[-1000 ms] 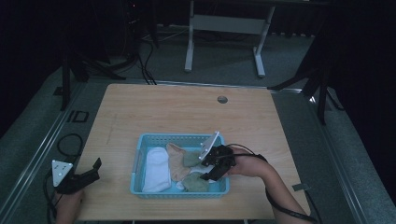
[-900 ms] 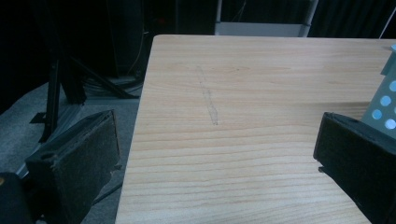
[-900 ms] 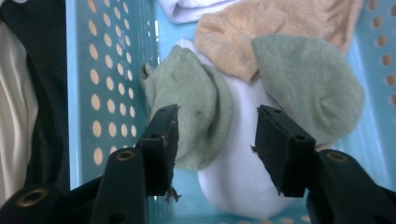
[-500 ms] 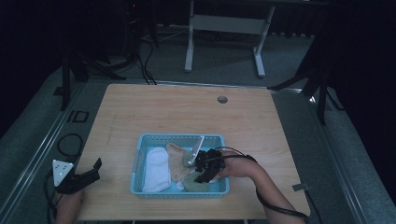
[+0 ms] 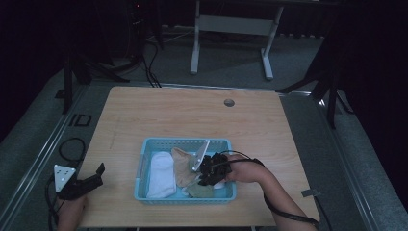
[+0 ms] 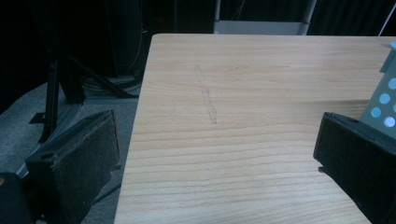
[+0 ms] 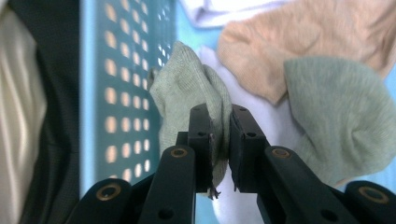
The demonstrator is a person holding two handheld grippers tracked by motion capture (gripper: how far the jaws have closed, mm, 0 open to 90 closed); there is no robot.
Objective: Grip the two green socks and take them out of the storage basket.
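Now the right gripper (image 7: 219, 140), whose jaws have just been closing, pinches a fold of the sage-green knit sock (image 7: 196, 88) in the perforated light-blue plastic basket (image 5: 149, 149) near the counter's (image 5: 168, 110) front edge, ready for lifting, while the left gripper (image 6: 215, 154) idles wide open.

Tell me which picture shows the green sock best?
The right gripper view. There the green sock is close up, its knit clear, a fold pinched between the closed jaws of the right tool, which have just been closing. The high view shows it small and dim in the blue basket.
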